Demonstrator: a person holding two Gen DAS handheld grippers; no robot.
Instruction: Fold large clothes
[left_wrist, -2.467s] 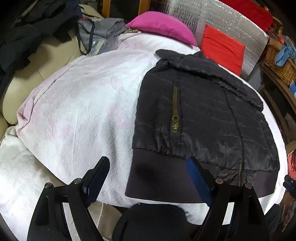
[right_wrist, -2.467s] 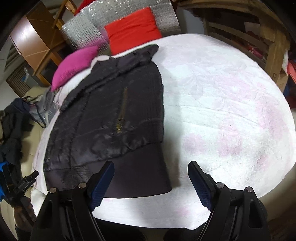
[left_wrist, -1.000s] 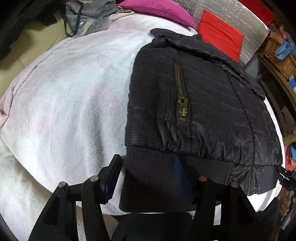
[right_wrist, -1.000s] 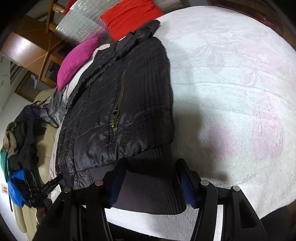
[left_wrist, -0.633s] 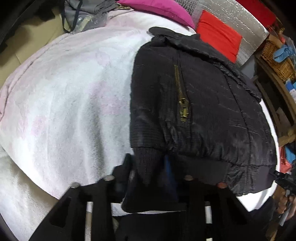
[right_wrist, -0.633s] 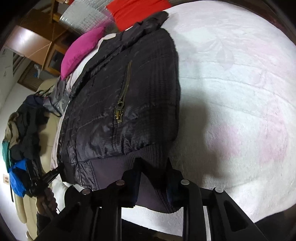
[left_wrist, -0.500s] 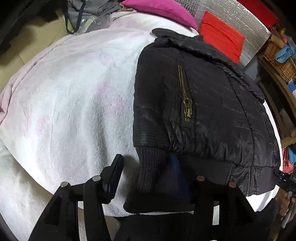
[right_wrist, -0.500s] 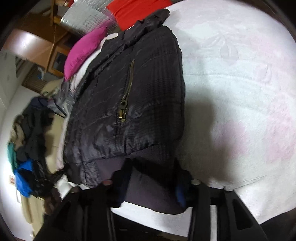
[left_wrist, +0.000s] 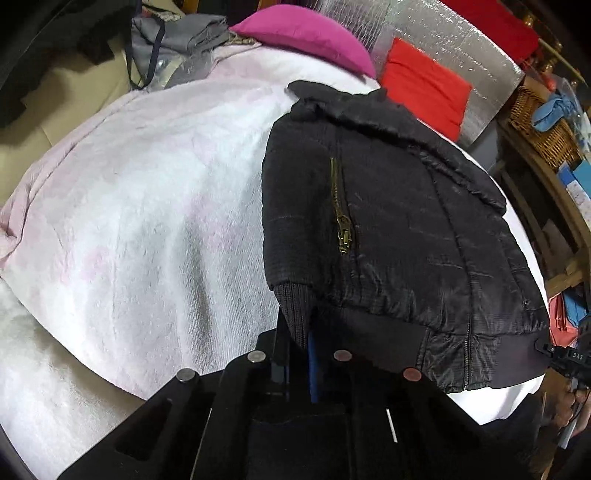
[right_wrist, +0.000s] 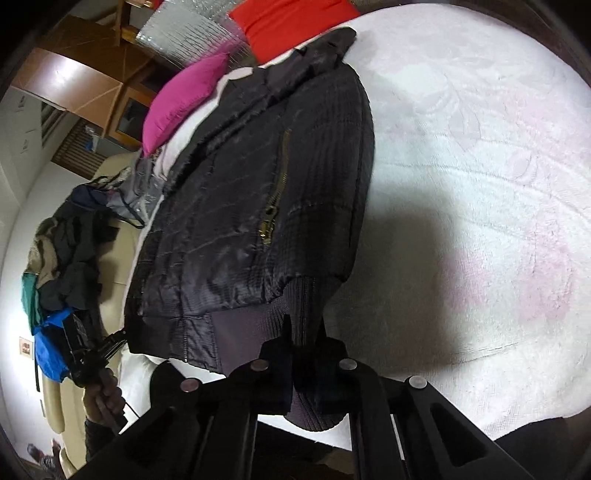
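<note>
Left gripper (left_wrist: 301, 339) angled down, pinching jacket (left_wrist: 388, 221) ribbed hem at left corner. Right gripper (right_wrist: 306, 354) angled down, clamped on hem's right corner.

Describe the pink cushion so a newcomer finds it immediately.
Start at the white blanket with the black jacket lying on it. Beyond the jacket's collar sits the pink cushion, beside a red cushion; it alone is magenta and plump.
</note>
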